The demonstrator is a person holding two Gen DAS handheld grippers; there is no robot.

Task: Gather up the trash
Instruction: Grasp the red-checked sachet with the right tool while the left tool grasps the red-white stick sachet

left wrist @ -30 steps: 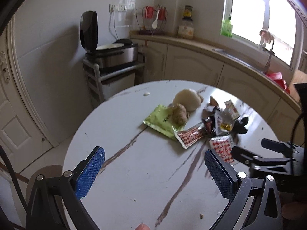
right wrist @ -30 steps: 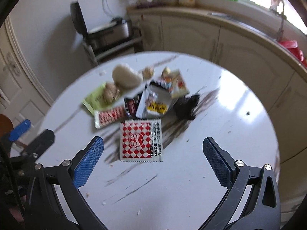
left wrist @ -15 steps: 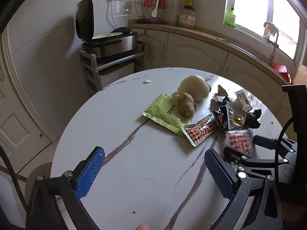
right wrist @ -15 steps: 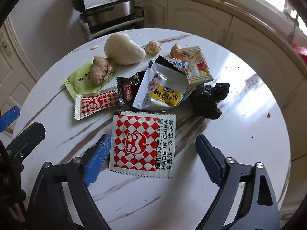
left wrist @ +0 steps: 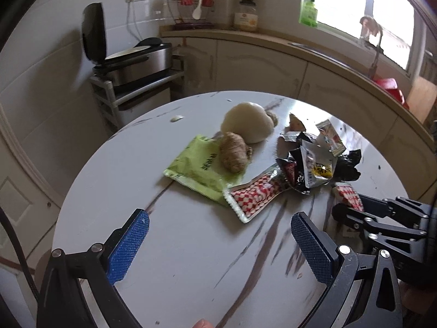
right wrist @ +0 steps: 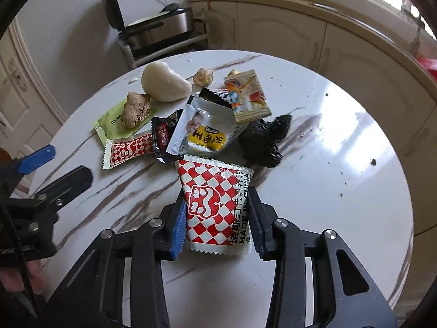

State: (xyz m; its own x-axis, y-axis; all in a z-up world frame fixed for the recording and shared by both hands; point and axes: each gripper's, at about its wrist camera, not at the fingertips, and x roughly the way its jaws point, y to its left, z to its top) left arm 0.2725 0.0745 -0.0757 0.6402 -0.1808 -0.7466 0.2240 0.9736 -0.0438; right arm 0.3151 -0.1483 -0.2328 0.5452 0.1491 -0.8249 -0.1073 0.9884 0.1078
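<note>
Red-and-white checked wrapper (right wrist: pixel 215 205), green packet (right wrist: pixel 109 121)

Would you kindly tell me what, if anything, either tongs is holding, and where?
The right tongs are closing on the red-checkered packet's near end, squeezing its side edges. The left tongs hold nothing.

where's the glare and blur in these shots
Right wrist view: window glare whitens the table at right, while the checked packet stays sharp. Left wrist view: the window is blown out, the cooker is softly smeared, and fisheye bends the counter.

A round white marbled surface (right wrist: pixel 341 205) stands in a kitchen. Behind it, an open-lidded cooker (left wrist: pixel 131 63) sits on a metal rack (left wrist: pixel 136 90), beside cream cabinets (left wrist: pixel 259 65).
</note>
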